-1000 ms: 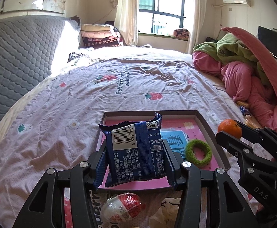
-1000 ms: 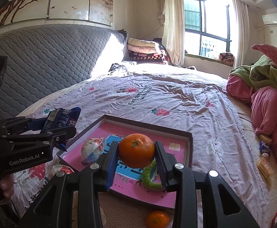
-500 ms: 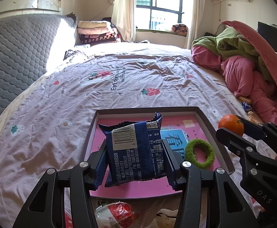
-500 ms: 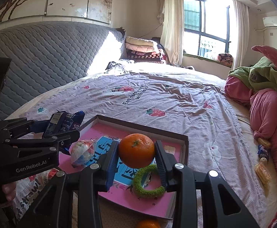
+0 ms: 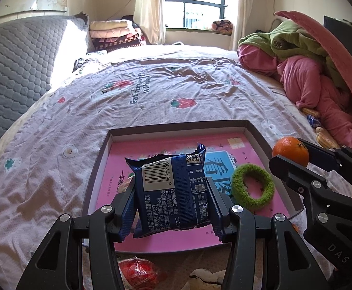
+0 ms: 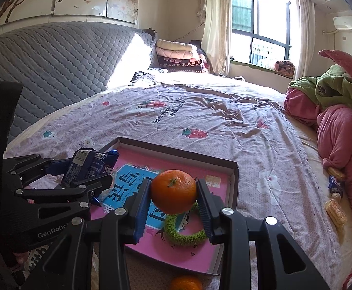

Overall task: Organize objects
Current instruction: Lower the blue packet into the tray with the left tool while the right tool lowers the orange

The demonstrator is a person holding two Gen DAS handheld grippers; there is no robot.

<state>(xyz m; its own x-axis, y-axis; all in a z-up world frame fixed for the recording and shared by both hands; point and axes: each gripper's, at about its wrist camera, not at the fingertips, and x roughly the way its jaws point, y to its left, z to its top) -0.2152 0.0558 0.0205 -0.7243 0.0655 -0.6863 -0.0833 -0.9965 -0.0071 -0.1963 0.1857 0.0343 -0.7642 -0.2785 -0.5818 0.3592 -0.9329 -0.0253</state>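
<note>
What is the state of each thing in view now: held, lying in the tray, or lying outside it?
Left gripper: jaws shut on the blue snack pack.
Blue snack pack: held above the tray.
Right gripper: jaws shut on the orange.
Orange: held above the tray.
Green ring: lying flat in the tray.
Tray: open, resting on the bed.
Second orange: lying outside the tray.

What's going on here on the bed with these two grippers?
A person is tidying loose items into a shallow pink-lined box on the bed. The left gripper is clamped on a blue snack packet, held over the box. The right gripper grips an orange above the box's right side. A green fuzzy ring already lies inside. Another orange and a red-wrapped item sit outside the near edge.
</note>
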